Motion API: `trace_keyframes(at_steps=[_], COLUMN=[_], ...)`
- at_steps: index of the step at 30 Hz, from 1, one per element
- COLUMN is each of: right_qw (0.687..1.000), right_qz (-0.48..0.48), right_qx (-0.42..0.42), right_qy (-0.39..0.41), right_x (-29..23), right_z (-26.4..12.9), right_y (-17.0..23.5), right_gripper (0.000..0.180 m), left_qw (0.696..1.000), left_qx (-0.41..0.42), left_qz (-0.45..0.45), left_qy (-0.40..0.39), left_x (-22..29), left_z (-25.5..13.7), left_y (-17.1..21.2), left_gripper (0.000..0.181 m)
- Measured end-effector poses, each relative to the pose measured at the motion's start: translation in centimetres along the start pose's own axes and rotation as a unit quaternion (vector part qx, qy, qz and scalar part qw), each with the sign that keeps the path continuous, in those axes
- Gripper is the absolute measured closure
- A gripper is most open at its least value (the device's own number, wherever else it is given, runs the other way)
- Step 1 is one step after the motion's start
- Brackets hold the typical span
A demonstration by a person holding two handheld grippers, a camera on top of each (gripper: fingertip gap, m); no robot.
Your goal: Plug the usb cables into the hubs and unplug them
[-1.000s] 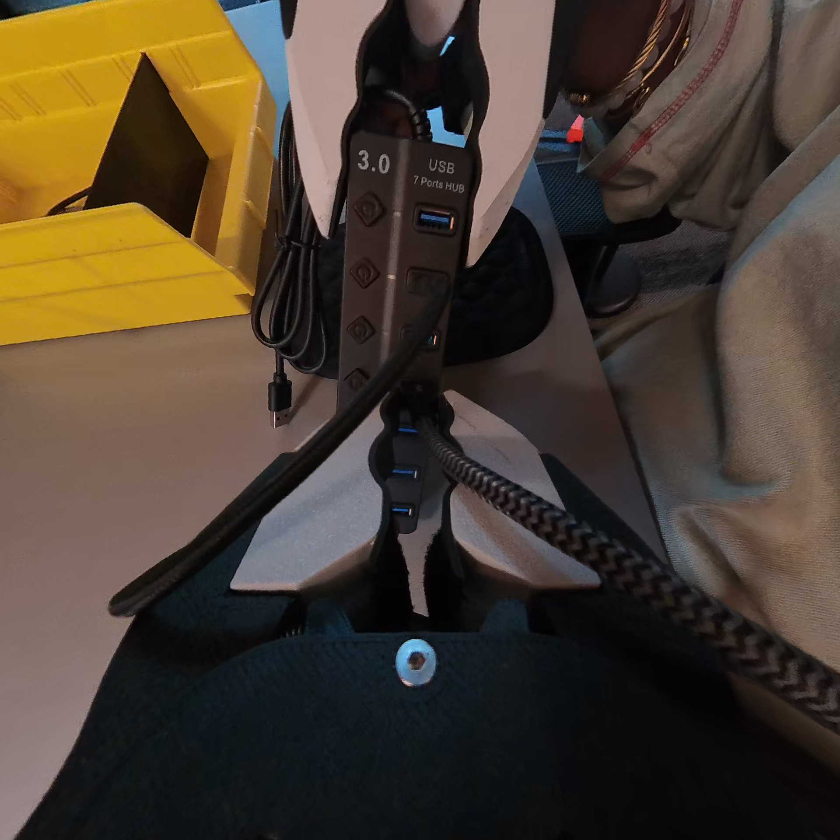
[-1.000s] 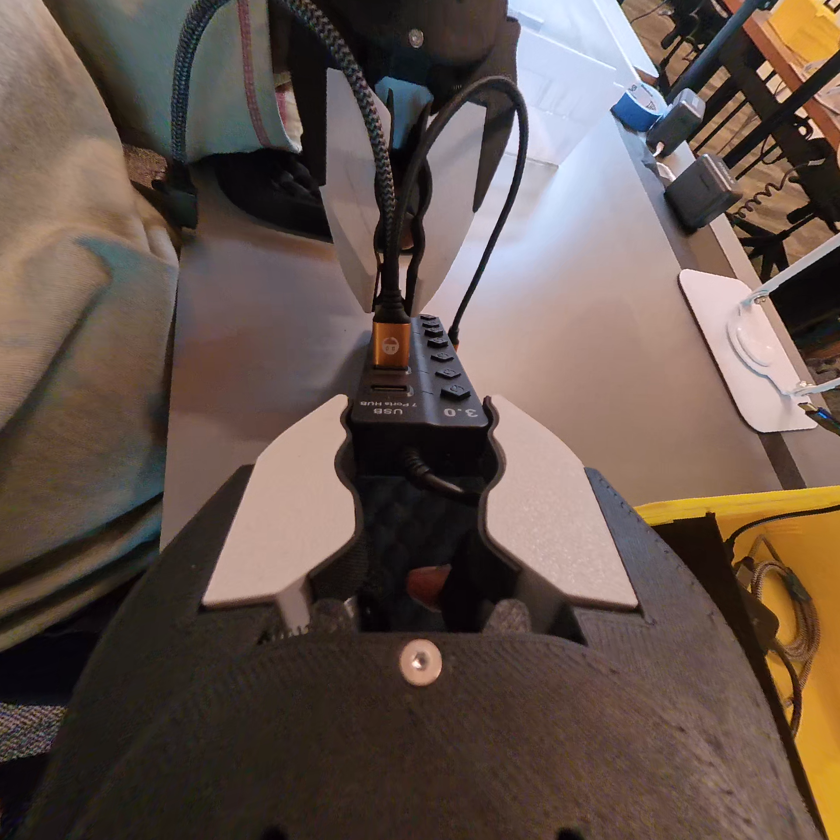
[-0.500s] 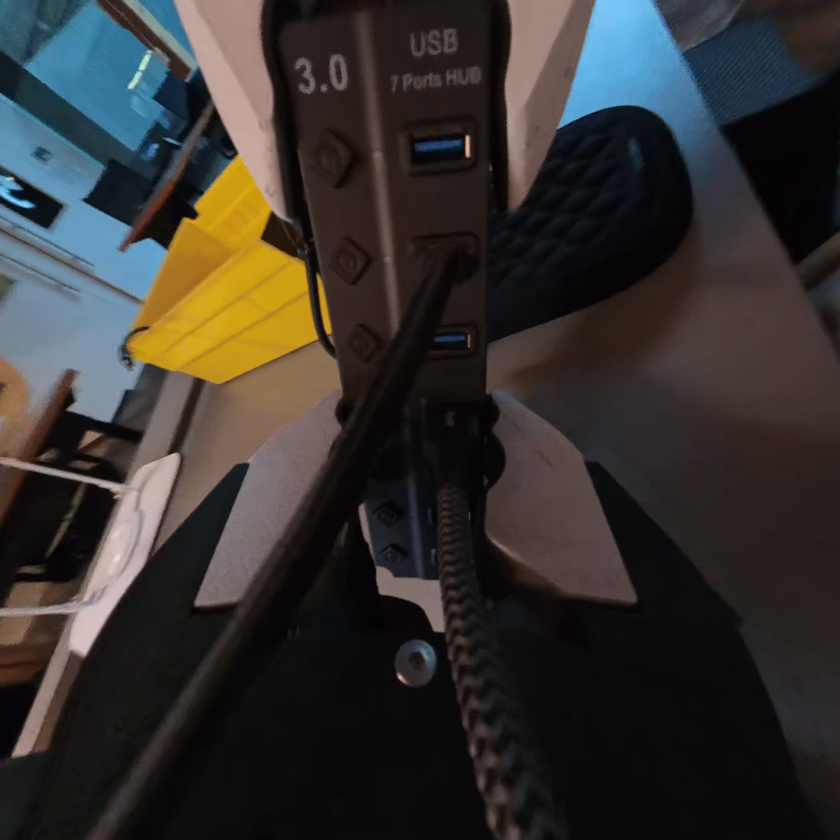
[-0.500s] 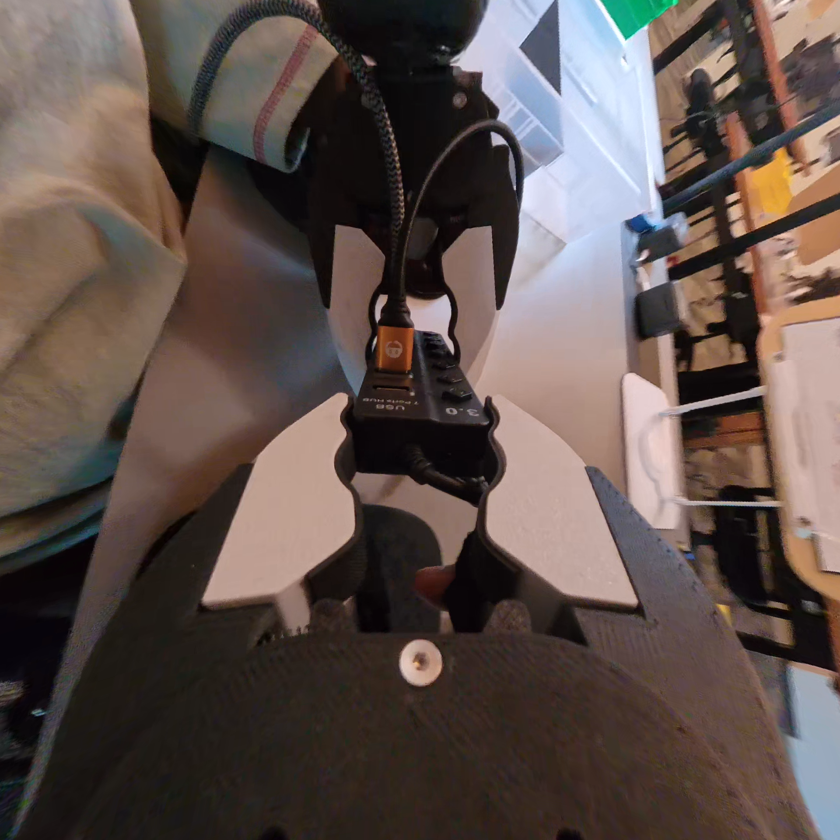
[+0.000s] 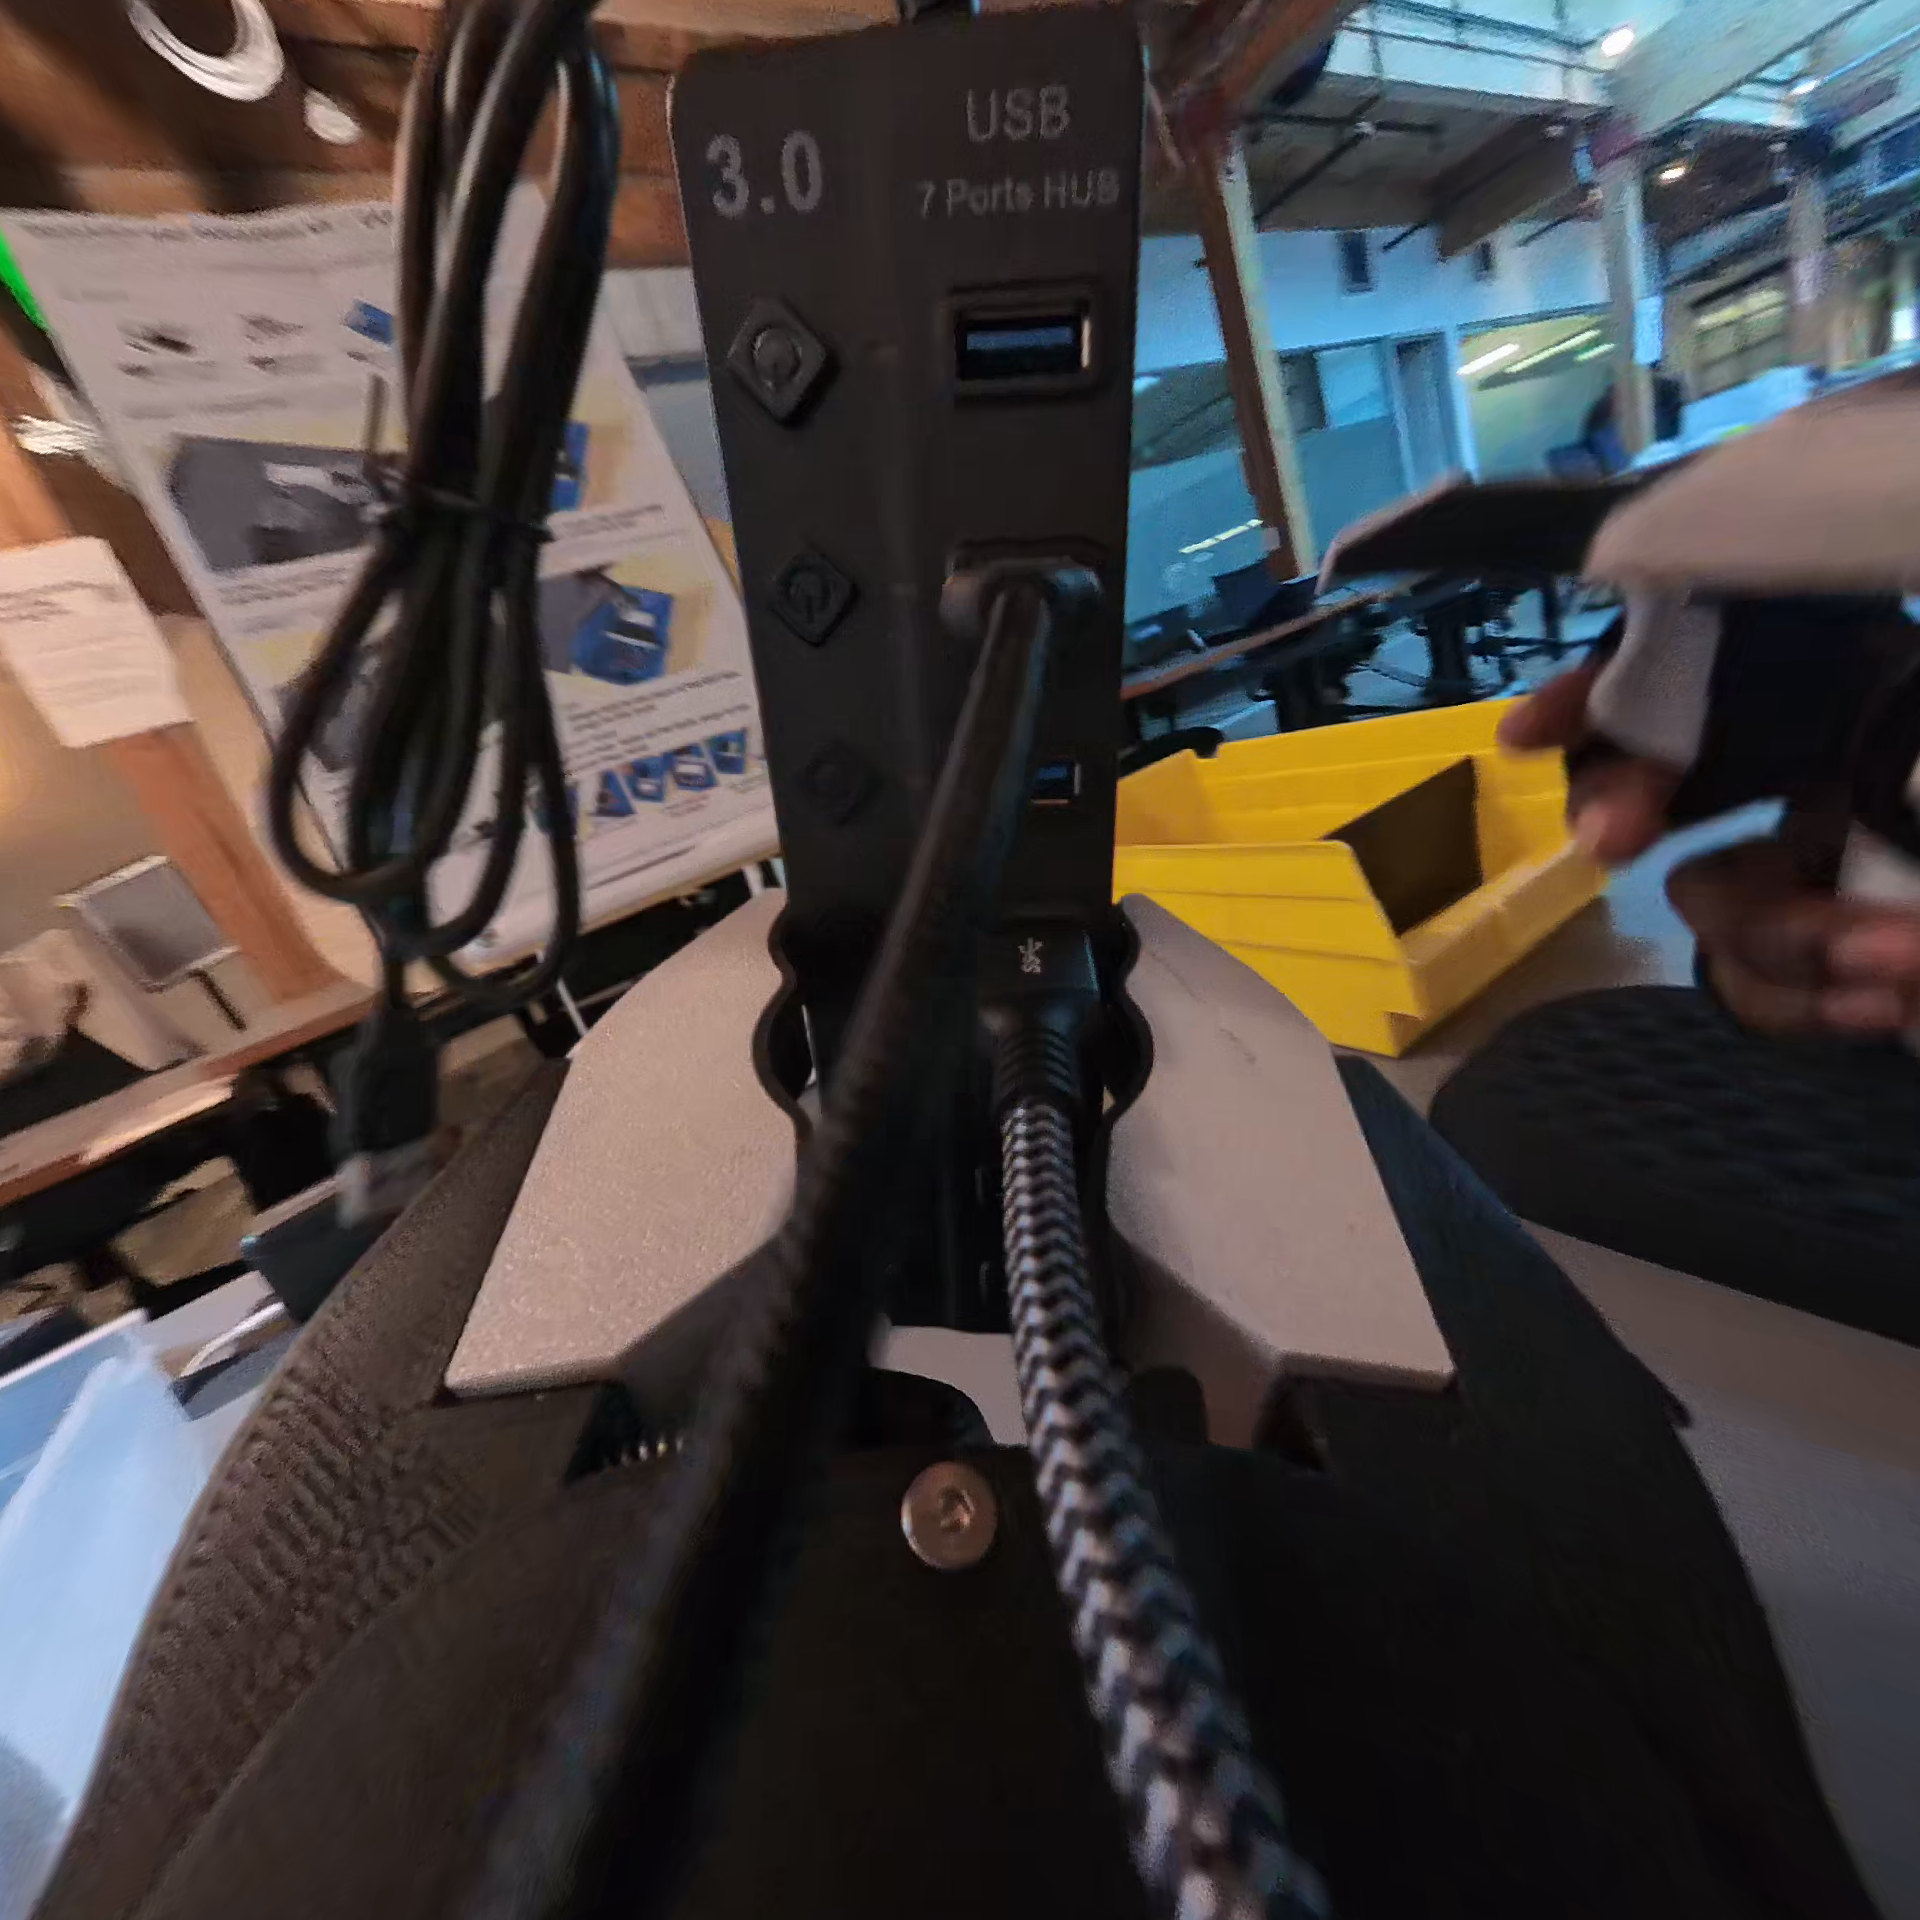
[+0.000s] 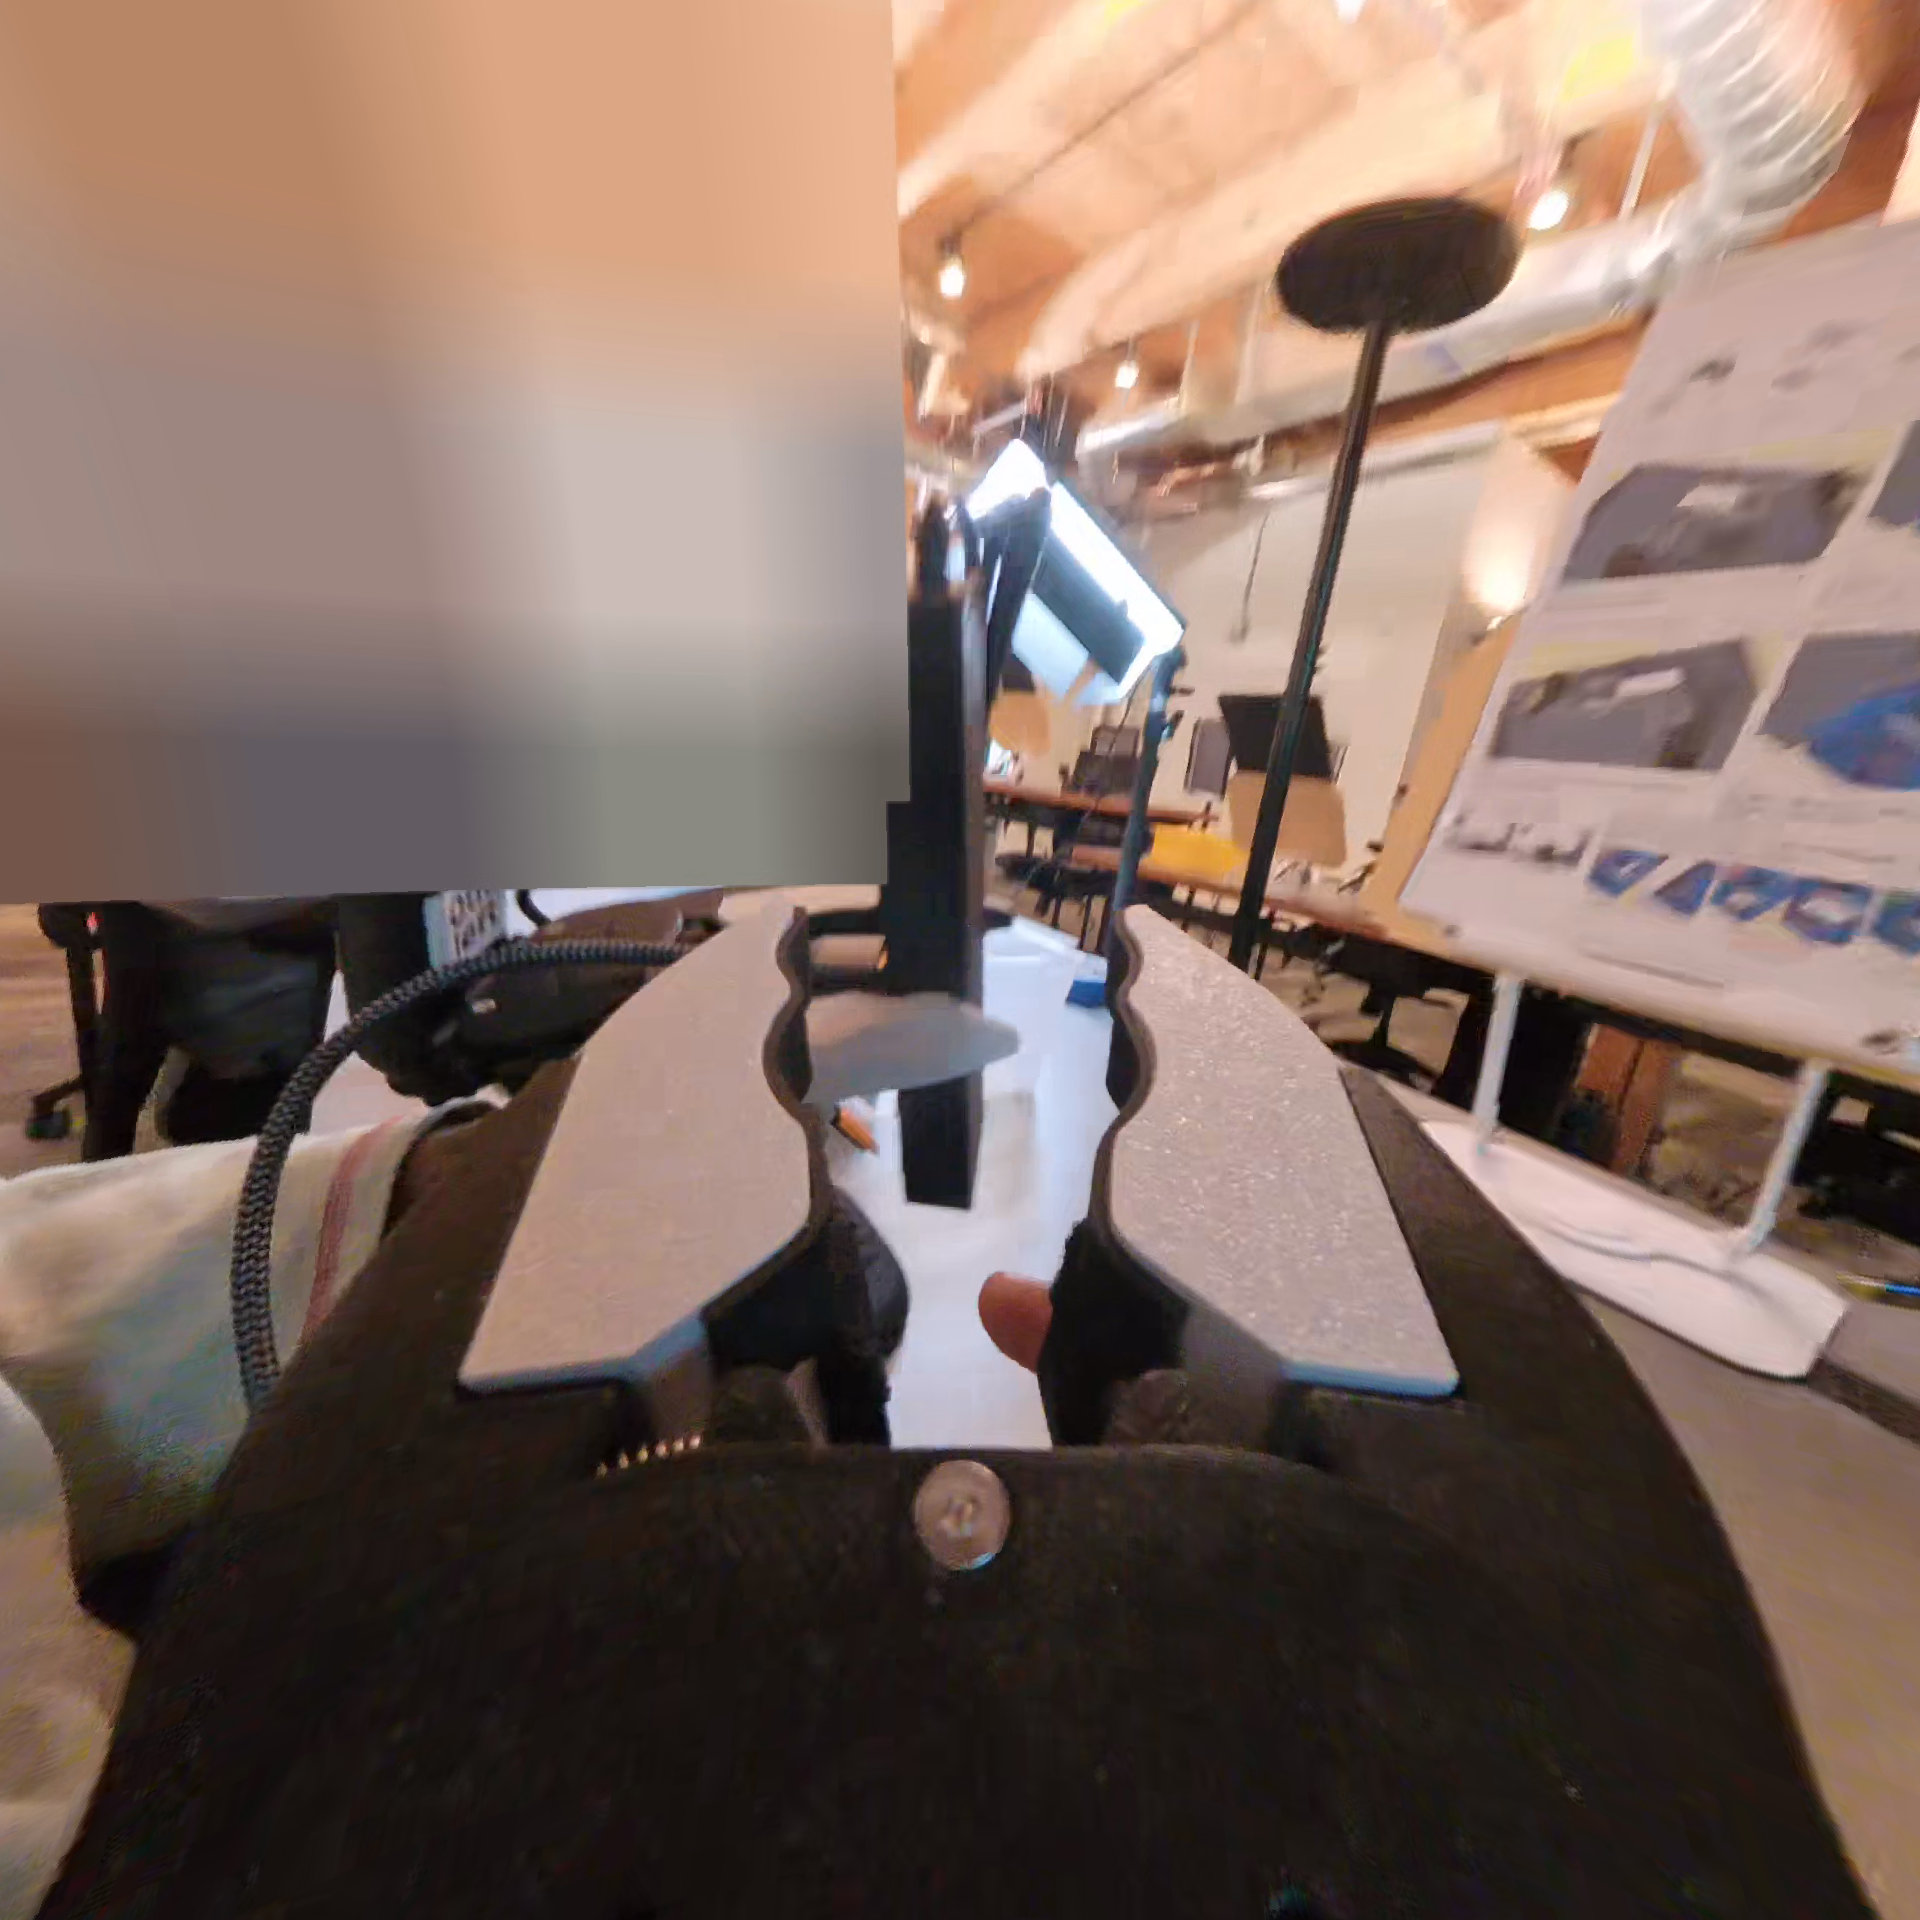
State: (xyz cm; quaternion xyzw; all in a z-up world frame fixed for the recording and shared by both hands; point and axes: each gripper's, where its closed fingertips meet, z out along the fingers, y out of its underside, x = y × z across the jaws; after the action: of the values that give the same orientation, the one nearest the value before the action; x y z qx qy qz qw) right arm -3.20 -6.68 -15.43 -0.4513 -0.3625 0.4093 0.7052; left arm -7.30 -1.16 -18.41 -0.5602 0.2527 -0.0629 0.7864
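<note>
My left gripper (image 5: 956, 925) is shut on the lower part of a black USB hub (image 5: 914, 468) and holds it upright in the air. A smooth black cable (image 5: 935, 831) is plugged into the hub's second port. A braided cable (image 5: 1049, 1299) is plugged into a port between my fingers. The hub's own bundled cord (image 5: 447, 520) hangs at its left. My right gripper (image 6: 956, 925) is open and empty, apart from the hub; it shows blurred in the left wrist view (image 5: 1455, 530). The right wrist view shows the hub (image 6: 940, 779) edge-on and the braided cable (image 6: 281, 1091).
A yellow bin (image 5: 1299, 894) stands on the grey table (image 5: 1818, 1507) at the right. A black mesh pad (image 5: 1683, 1143) lies beside it. A poster board (image 6: 1683, 644) on a white stand is at the right, with a black pole stand (image 6: 1309, 644) near it.
My right gripper has let go of the hub's top end and drawn away. My left gripper has lifted the hub off the table and tipped it upright with both cables in it.
</note>
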Motion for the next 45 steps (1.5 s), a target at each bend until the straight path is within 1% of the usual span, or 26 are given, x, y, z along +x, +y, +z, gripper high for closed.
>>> trace_keyframes(at_steps=[2,6,9,10,12,14,17,20,22,24,26,28,30,32,34,36,39,41,42,45], right_qw=[0.999,0.999,0.998,0.997,0.997,0.996,0.992,0.988,0.980,0.965,0.963,0.967,0.959,0.934,0.892,0.848,0.783,0.732,0.718,0.712], right_qz=[-0.011,0.010,-0.007,-0.017,-0.042,-0.063,-0.122,-0.150,-0.197,-0.256,-0.257,-0.229,-0.230,-0.269,-0.321,-0.357,-0.407,-0.459,-0.477,-0.507], right_qx=[-0.028,-0.027,-0.065,-0.069,-0.063,-0.057,-0.022,-0.004,-0.009,-0.014,0.003,0.041,0.061,0.064,0.049,0.025,-0.022,-0.048,-0.060,-0.120], right_qy=[-0.022,-0.018,-0.012,-0.013,-0.013,-0.011,0.016,0.023,0.032,0.052,0.085,0.106,0.154,0.228,0.315,0.390,0.469,0.501,0.503,0.470], right_x=[-1.5,-1.7,-1.2,-1.2,-1.2,-1.1,0.2,2.6,4.6,6.7,9.3,11.9,15.2,19.1,23.4,27.4,32.0,34.1,34.8,36.2], right_z=[1.9,4.0,4.5,4.6,4.4,4.1,3.8,4.1,4.5,4.8,4.7,4.2,3.0,1.4,-0.7,-3.0,-6.0,-7.4,-7.6,-7.1], right_y=[1.7,1.9,3.3,3.5,3.3,2.8,0.2,-3.7,-6.4,-8.8,-11.4,-13.9,-16.0,-17.4,-18.0,-17.7,-16.1,-15.1,-14.2,-9.6], right_gripper=[0.128,0.138,0.147,0.153,0.155,0.156,0.155,0.156,0.156,0.155,0.156,0.155,0.155,0.155,0.155,0.155,0.155,0.155,0.155,0.155], left_qw=[1.000,0.999,0.999,0.999,0.998,0.998,0.996,0.992,0.989,0.982,0.977,0.965,0.966,0.975,0.985,0.991,0.995,0.994,0.994,0.992], left_qx=[0.008,-0.005,0.007,0.011,0.019,0.034,0.035,0.026,0.009,-0.024,-0.026,-0.041,-0.049,-0.036,-0.022,-0.013,-0.010,-0.016,-0.020,-0.024], left_qz=[0.015,0.036,0.036,0.042,0.056,0.050,0.030,0.055,0.093,0.149,0.186,0.234,0.221,0.174,0.122,0.077,0.043,0.048,0.053,0.078], left_qy=[-0.012,-0.007,0.004,0.008,0.007,0.021,0.074,0.108,0.113,0.114,0.102,0.112,0.123,0.132,0.122,0.108,0.093,0.093,0.096,0.097], left_x=[0.0,0.4,0.7,1.0,1.4,1.8,2.9,4.1,4.7,5.2,5.4,6.0,6.4,6.2,5.3,4.3,3.3,3.4,3.5,3.8], left_z=[-0.1,-0.1,-0.2,-0.2,-0.4,-0.5,-0.5,-0.4,-0.1,0.2,0.3,0.3,0.3,0.2,0.2,0.2,0.2,0.3,0.3,0.5], left_y=[-0.3,0.1,-0.4,-0.5,-0.8,-1.2,-1.0,-0.3,0.3,1.6,2.2,3.0,3.2,2.6,1.8,1.4,1.3,1.5,1.7,1.9], left_gripper=[0.127,0.126,0.126,0.126,0.126,0.126,0.124,0.123,0.127,0.134,0.135,0.136,0.136,0.136,0.138,0.140,0.143,0.144,0.144,0.144])
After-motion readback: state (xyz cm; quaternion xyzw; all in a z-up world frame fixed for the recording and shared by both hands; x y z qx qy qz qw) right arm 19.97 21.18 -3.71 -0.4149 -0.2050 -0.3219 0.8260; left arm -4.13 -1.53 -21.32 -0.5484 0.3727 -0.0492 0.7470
